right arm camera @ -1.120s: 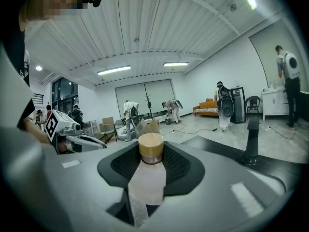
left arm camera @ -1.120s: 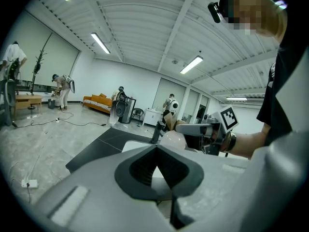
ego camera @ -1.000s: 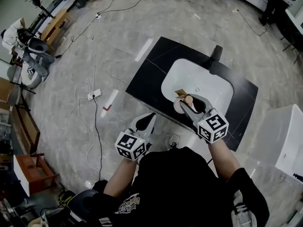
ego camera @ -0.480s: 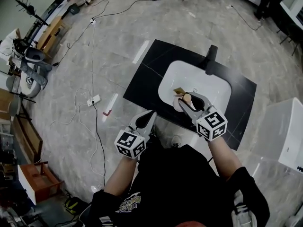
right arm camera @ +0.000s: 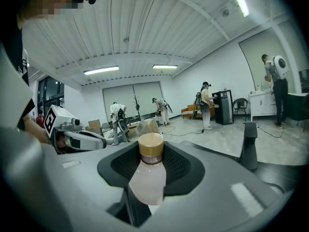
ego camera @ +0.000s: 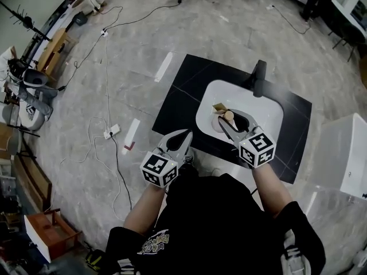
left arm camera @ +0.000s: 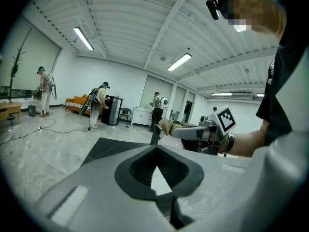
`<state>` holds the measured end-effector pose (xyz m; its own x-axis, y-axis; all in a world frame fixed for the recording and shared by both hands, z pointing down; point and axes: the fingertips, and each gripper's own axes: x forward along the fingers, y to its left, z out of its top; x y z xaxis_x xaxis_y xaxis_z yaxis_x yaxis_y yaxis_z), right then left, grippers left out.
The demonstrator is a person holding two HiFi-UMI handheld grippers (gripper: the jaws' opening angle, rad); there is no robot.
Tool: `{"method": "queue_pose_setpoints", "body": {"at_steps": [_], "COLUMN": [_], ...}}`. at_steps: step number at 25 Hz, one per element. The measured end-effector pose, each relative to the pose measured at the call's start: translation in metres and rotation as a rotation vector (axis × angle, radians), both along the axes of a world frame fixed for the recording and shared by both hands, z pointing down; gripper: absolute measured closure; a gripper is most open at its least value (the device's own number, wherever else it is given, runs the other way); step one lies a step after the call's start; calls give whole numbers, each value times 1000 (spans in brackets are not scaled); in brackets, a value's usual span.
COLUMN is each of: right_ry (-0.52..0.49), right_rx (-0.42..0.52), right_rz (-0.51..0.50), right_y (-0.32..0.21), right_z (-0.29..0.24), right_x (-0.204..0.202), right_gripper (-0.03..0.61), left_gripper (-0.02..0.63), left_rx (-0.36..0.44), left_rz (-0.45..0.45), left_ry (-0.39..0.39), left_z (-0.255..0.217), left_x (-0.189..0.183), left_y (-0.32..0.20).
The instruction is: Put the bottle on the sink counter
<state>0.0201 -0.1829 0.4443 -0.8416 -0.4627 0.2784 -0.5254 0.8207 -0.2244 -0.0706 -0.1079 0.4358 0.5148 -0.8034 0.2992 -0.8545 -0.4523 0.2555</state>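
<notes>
Head view: comparing with the frames from the last second, I am seeing the floor and the black stone sink counter (ego camera: 182, 90) slide in the picture, so the camera is shifting. The right gripper (ego camera: 229, 121) is still holding over the same part of the white oval basin (ego camera: 259, 111), toward its 8 o'clock side. It is clamping the pale translucent plastic bottle with the gold cap (ego camera: 228, 117). So I am judging that the carry is stalling: the bottle is hanging over the basin, not yet over bare countertop. The black faucet (ego camera: 258, 73) is standing at the basin's 12 o'clock. The left gripper (ego camera: 185, 136) is hovering at 8 o'clock from the bottle, near the counter's front edge. A small tan piece (ego camera: 218, 107) is showing just beyond the cap; I cannot tell what it is.

Left gripper view: the jaws are meeting at their tips with nothing between them.

Right gripper view: the jaws are pressing on the bottle's neck and shoulder, cap upward.

Writing: I am reading none. The bottle shows no label or brand; the gripper cubes carry only black-and-white square markers.
</notes>
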Motion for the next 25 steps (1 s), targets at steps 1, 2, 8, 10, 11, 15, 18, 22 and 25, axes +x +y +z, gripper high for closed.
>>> {"method": "queue_pose_setpoints", "body": {"at_steps": [1,2,8,10,11,15,18,22,25], "right_ry": [0,1,16,28,33,45,50,61,73], "right_rx": [-1,-1,-12,-16,-17,-36,-47,-60,-66], "right_rz": [8,17,62,72,79,117,143,173,184], "right_y": [-5,-10,-39,-48,-52,-67,-79,-97,-111], "right_z": [-1,-1,10,15,18,32,40,55,68], "right_x": [-5,-10,-38,-46,-49,-62,-72,-86,-96], "right_gripper": [411,411,411,411,411,411,412,412,412], "left_gripper": [614,614,614,614,614,614,614,614,614], "left_rx": [-1,-3,-16,-18,-18,-27,-41,-55,-66], "left_rz": [10,19,49,58,64,92,119,165,196], "left_ry": [-1,-3,-4,-8,-12,-9,6,18,23], "left_z": [-1,-1,10,14,16,26,35,46,55], "left_x": [-5,-10,-43,-52,-57,-71,-77,-84,-86], "left_y": [-5,-9,-33,-41,-45,-57,-67,-82,-93]}}
